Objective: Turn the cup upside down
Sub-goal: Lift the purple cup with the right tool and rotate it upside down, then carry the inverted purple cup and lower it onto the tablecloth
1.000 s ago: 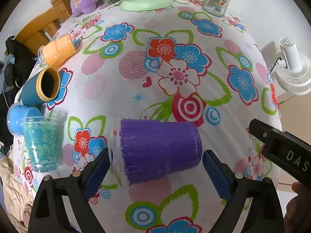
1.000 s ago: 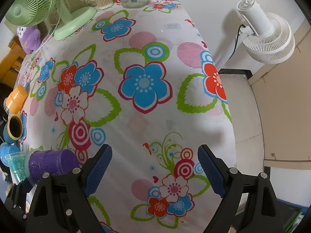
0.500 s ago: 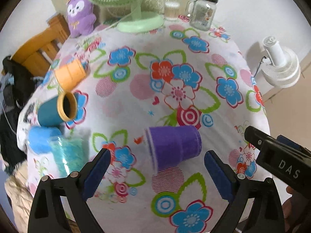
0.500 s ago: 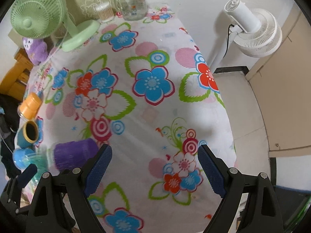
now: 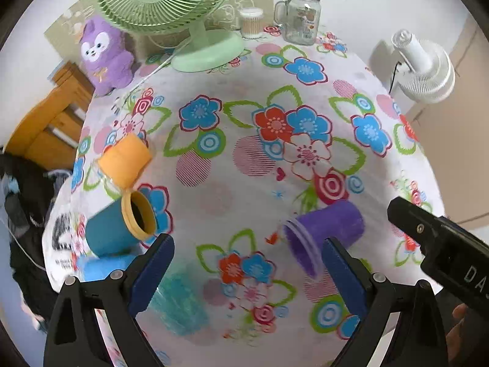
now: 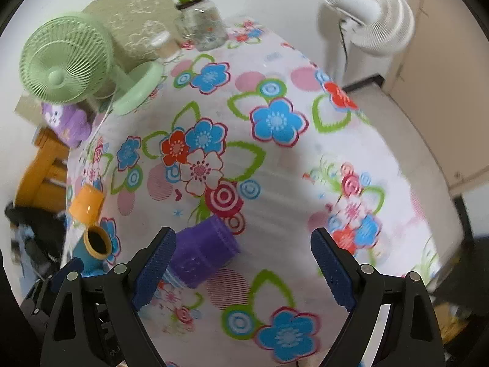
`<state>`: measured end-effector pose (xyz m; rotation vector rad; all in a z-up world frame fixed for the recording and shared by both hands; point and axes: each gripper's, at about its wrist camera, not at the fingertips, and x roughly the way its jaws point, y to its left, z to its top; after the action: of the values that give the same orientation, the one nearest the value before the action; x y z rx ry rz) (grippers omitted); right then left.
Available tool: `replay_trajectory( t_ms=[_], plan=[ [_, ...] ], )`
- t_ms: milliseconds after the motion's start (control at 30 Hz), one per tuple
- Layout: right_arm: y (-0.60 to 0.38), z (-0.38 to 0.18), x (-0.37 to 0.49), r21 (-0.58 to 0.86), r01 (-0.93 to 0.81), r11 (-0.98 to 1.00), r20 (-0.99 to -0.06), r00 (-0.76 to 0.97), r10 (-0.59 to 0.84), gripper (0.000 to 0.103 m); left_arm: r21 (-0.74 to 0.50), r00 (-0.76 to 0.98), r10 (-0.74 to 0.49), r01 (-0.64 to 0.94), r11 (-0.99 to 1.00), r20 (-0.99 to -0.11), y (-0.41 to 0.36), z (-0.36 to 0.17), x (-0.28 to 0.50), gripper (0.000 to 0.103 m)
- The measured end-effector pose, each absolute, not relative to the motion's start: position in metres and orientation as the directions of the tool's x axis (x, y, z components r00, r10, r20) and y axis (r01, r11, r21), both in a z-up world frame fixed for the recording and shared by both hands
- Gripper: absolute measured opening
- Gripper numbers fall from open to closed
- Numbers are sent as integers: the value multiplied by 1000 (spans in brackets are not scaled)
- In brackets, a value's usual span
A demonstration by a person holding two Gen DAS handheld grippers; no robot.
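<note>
A purple ribbed cup (image 5: 327,232) lies on its side on the flowered tablecloth (image 5: 244,159), its mouth toward the near left. It also shows in the right wrist view (image 6: 203,255), just inside the right gripper's left finger. My left gripper (image 5: 247,272) is open and empty, above the cloth to the left of the cup. My right gripper (image 6: 241,266) is open and empty; its black body (image 5: 443,247) shows at the right of the left wrist view.
A teal cup with an orange rim (image 5: 119,229), an orange cup (image 5: 125,160), a blue cup (image 5: 104,267) and a clear teal cup (image 5: 177,302) sit at the left edge. At the back stand a green fan (image 5: 171,9), a purple plush (image 5: 105,56), a glass jar (image 5: 301,20). A white fan (image 5: 424,67) stands beyond the right edge.
Both grippers have pulled back and risen away from the table. The purple cup, earlier between the left fingers, now lies to their right. The right gripper has swung left toward the cup.
</note>
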<state>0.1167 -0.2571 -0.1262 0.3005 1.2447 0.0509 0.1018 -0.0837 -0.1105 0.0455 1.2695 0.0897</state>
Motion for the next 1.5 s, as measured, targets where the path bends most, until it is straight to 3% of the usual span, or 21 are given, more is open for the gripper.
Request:
replay_trajectory(
  t_ms=[400, 600, 733, 1000, 1500],
  plan=[
    [-238, -181, 119, 316, 417, 852, -939, 267, 218, 91, 126, 254, 93, 118, 985, -963, -74, -147, 138, 98],
    [-235, -205, 128, 362, 506, 783, -931, 230, 282, 69, 115, 218, 81, 149, 982, -973, -71, -164, 149, 98],
    [-233, -220, 133, 373, 553, 745, -927, 190, 322, 67, 109, 199, 76, 163, 981, -977, -72, -172, 153, 98],
    [-227, -222, 141, 358, 529, 769, -933, 177, 313, 59, 78, 171, 53, 145, 986, -984, -67, -180, 158, 98],
    [-219, -170, 147, 339, 303, 891, -920, 305, 246, 58, 54, 223, 44, 40, 998, -974, -62, -149, 143, 98]
  ],
)
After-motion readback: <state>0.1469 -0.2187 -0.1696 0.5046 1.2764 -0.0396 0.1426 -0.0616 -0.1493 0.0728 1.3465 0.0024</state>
